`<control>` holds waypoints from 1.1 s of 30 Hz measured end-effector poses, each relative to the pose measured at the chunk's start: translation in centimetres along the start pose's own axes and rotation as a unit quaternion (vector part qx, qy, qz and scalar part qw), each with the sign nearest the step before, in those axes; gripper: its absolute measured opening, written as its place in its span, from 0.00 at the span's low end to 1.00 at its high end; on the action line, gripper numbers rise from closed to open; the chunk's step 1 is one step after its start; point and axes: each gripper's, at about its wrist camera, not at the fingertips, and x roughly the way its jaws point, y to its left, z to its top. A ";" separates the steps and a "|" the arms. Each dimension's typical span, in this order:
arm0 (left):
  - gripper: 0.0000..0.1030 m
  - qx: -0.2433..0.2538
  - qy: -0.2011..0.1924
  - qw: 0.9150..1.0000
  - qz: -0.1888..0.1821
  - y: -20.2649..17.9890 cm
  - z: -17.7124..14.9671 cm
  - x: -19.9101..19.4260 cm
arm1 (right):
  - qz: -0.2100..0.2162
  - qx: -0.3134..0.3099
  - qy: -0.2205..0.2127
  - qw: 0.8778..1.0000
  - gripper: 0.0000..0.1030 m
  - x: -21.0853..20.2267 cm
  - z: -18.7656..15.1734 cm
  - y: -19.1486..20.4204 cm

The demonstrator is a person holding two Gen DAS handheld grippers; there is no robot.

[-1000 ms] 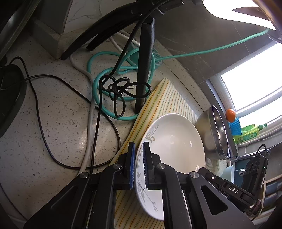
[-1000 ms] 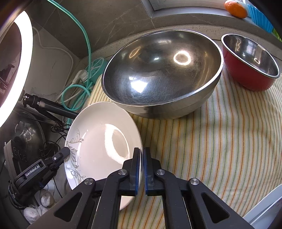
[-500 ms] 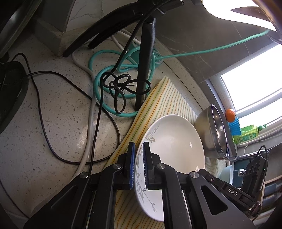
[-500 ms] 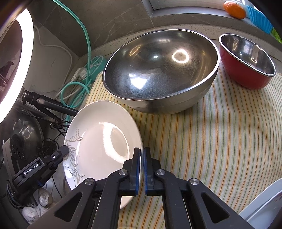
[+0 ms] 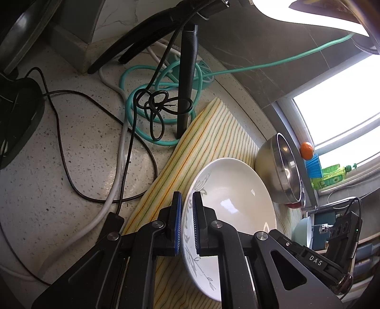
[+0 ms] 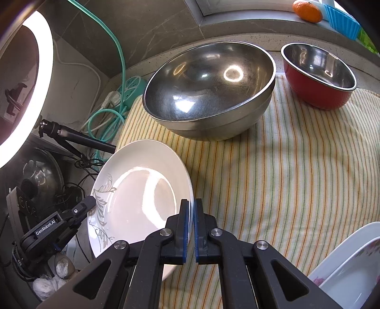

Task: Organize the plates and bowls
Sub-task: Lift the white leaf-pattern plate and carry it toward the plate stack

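A white plate with a grey leaf pattern [image 6: 140, 192] is held tilted above the striped cloth [image 6: 273, 171]. My right gripper [image 6: 191, 228] is shut on its right rim. My left gripper [image 5: 187, 221] is shut on its left rim; the plate shows in the left wrist view [image 5: 230, 195] too. Behind it a large steel bowl [image 6: 209, 88] rests on the cloth, with a red steel-lined bowl [image 6: 318, 76] to its right. The left gripper also shows in the right wrist view [image 6: 59, 225].
A white dish with a floral print [image 6: 344, 268] is at the front right. Teal and black cables [image 5: 152, 104], a tripod leg [image 5: 186, 78] and a power strip [image 6: 128, 92] lie left of the cloth. An orange [image 6: 307, 8] sits on the sill.
Both grippers have drawn the plate back toward the front and away from the large steel bowl. The white floral dish has come into view at the right.
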 end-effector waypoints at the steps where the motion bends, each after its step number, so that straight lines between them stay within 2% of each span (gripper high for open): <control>1: 0.07 -0.001 0.000 1.000 0.000 -0.1 -0.1 -0.1 | 0.001 -0.001 -0.001 1.000 0.04 -0.3 -0.2 -0.1; 14: 0.07 0.022 -0.005 1.000 -0.013 -3.3 -2.2 -1.7 | 0.001 0.012 -0.015 1.000 0.04 -4.0 -2.2 -2.2; 33: 0.07 0.076 0.018 0.996 -0.045 -10.3 -6.6 -1.9 | -0.011 0.043 -0.054 0.998 0.04 -11.3 -4.5 -7.9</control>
